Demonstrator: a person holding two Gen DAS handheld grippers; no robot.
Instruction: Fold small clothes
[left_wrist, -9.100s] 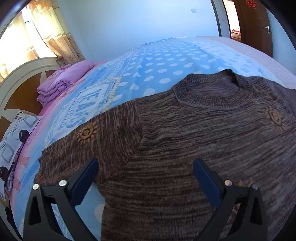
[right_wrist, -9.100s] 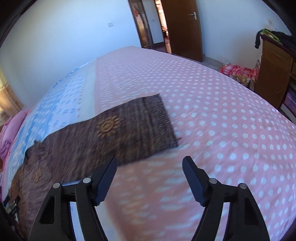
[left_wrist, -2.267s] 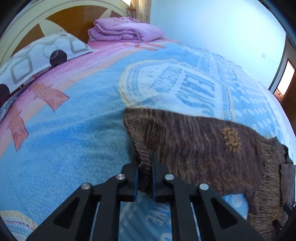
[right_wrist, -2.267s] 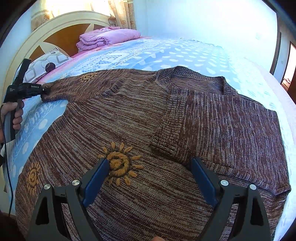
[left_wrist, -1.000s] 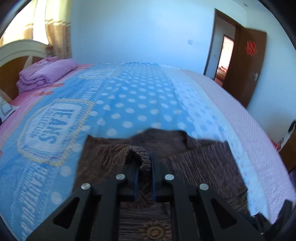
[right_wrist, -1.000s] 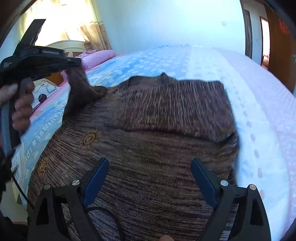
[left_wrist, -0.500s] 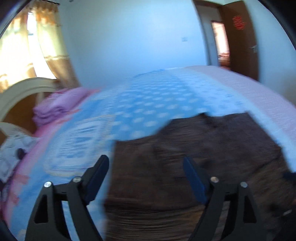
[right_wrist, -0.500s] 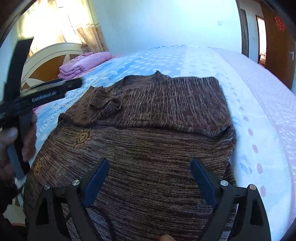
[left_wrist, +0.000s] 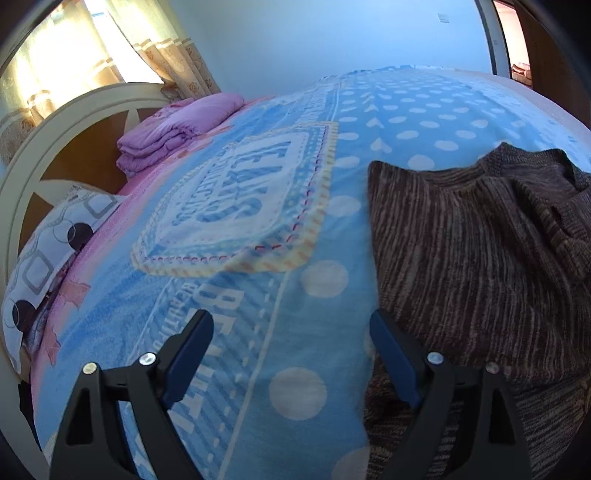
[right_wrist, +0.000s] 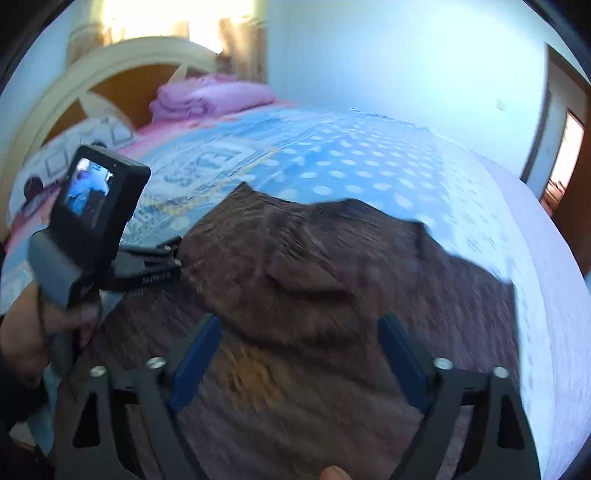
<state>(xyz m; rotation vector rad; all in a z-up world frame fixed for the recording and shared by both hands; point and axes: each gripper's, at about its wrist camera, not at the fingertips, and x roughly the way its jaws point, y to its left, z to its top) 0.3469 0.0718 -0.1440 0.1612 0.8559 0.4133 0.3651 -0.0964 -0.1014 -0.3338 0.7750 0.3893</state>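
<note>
A brown knitted sweater (left_wrist: 480, 258) lies on the blue dotted bedspread (left_wrist: 258, 229), both sleeves folded in over its body. In the left wrist view my left gripper (left_wrist: 291, 350) hangs over the sweater's left edge. Its jaws are opening, with only bedspread below the gap, and its right finger (left_wrist: 391, 358) is over the knit. My right gripper (right_wrist: 299, 354) hovers above the blurred sweater (right_wrist: 332, 266). Its jaws are closing but stand wide, and nothing is pinched. The right wrist view also shows the left gripper (right_wrist: 177, 253) at the sweater's left side, held by a hand (right_wrist: 33, 332).
A cream and wood headboard (left_wrist: 55, 147), a patterned pillow (left_wrist: 48, 251) and a folded purple quilt (left_wrist: 177, 129) are at the head of the bed. Curtains (left_wrist: 74, 55) hang behind. A doorway (right_wrist: 565, 155) is at the right. The pink dotted bedspread (right_wrist: 546, 332) stretches to the right of the sweater.
My left gripper let go of the sleeve cuff, opened wide and dropped to the sweater's left edge. The right gripper swung toward the headboard, and its jaws narrowed a little.
</note>
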